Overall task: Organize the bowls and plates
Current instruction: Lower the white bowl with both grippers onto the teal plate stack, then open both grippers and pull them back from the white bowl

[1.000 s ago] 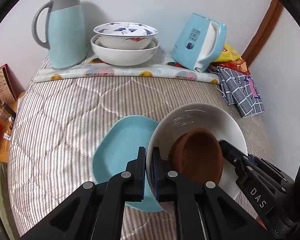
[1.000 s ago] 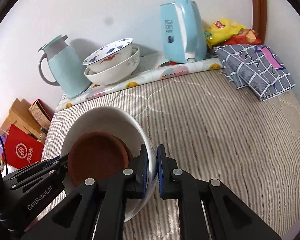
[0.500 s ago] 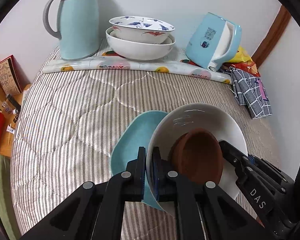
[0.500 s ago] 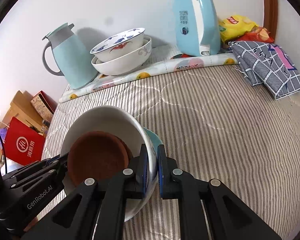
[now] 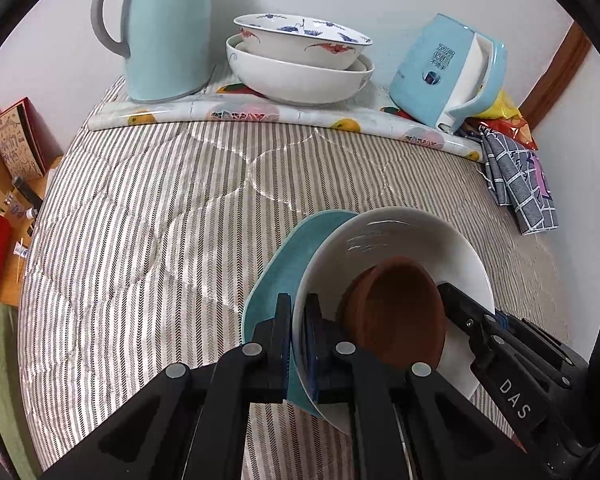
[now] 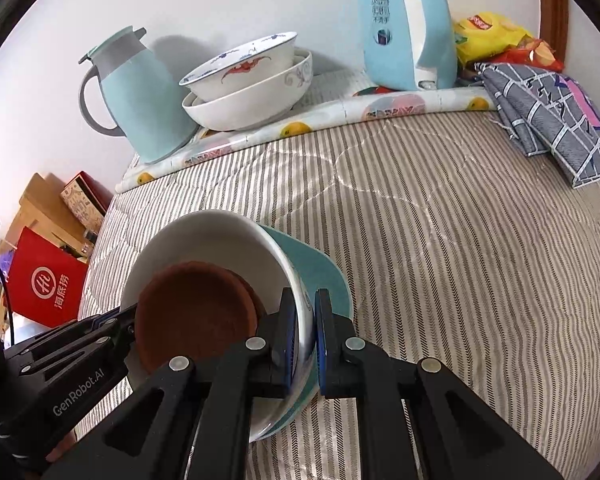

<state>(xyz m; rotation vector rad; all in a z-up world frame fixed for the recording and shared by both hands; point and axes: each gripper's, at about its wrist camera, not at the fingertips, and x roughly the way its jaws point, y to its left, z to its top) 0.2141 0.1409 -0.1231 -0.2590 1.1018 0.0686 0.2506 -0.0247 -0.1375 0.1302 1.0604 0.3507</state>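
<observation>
Holding: a white bowl [image 5: 400,236] by its rim, one of my grippers on each side.
Left gripper [image 5: 298,344]: jaws drawn narrow, clamped on the bowl's left rim; one finger sits inside the bowl, the other outside.
Right gripper [image 6: 302,344]: jaws likewise narrow, pinching the opposite rim, with the wall of the bowl between the pads.
Brown dish [image 6: 196,314]: lies inside the white bowl, leaning against the wall nearest me, between my two grippers.
Teal plate [image 5: 288,268]: directly under the white bowl, showing past its far-left edge from my left gripper and past its right edge from my right; I cannot tell whether bowl and plate touch.
Striped quilt [image 5: 148,240]: the surface below both grippers, reaching ahead to the wall.
Stacked bowls [image 5: 300,60]: well ahead of my grippers, a blue-and-red patterned bowl nested in a plain white one, on a fruit-print mat [image 5: 260,114].
Teal jug [image 5: 164,32]: ahead and left, just beside the stacked bowls.
Blue kettle [image 5: 448,72]: ahead and right, tilted as seen from the left wrist.
Checked cloth [image 6: 552,116]: far right, near snack packets [image 6: 496,38].
</observation>
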